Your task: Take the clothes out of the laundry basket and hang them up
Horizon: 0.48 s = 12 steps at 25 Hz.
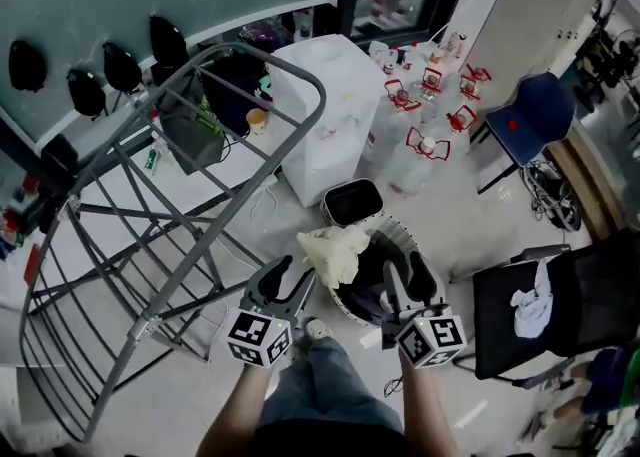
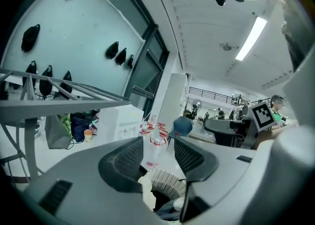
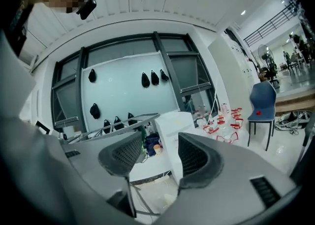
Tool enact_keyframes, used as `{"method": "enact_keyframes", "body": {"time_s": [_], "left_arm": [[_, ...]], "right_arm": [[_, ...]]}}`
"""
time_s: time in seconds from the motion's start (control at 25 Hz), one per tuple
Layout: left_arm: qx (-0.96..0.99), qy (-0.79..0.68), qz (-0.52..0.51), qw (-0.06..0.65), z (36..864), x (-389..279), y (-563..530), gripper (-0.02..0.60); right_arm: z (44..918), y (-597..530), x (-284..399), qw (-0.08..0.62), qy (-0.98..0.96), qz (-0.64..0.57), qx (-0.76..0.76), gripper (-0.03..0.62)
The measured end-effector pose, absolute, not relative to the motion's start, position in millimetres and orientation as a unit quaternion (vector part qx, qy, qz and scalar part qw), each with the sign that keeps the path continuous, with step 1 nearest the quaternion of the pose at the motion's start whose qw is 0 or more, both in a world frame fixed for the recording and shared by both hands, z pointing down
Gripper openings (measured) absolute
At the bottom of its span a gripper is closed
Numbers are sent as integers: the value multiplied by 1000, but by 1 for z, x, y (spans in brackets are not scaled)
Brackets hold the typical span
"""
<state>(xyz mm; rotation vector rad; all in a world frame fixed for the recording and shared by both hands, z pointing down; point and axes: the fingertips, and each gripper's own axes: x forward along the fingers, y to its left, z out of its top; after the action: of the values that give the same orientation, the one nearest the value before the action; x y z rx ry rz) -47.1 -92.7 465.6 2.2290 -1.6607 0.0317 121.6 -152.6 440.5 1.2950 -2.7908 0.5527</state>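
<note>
Both tongs stand open and empty: left gripper (image 1: 290,278), right gripper (image 1: 407,280). Risk: cream garment (image 1: 335,250) (ten o'clock on laundry basket (image 1: 400,233)) could snag the rim if yanked.

The grey drying rack (image 1: 150,245) fills the left half of the head view, its bars close beside the left gripper (image 1: 292,277). At centre the laundry basket (image 1: 397,231) is open from above, with a pale garment (image 1: 335,253) over its left rim. A black bin (image 1: 352,202) and a white cabinet (image 1: 320,115) crowd behind it. Bare floor (image 1: 470,235) lies to its right, above a black chair (image 1: 560,310).
</note>
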Motion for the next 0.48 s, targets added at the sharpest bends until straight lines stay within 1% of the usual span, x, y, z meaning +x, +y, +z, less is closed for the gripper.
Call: {"method": "enact_keyframes", "body": {"time_s": [0.48], "left_arm": [[801,-562,75,195,532,-16,-166,198]], "right_arm": [[511,-216,128,32,-876,215,431,215]]}}
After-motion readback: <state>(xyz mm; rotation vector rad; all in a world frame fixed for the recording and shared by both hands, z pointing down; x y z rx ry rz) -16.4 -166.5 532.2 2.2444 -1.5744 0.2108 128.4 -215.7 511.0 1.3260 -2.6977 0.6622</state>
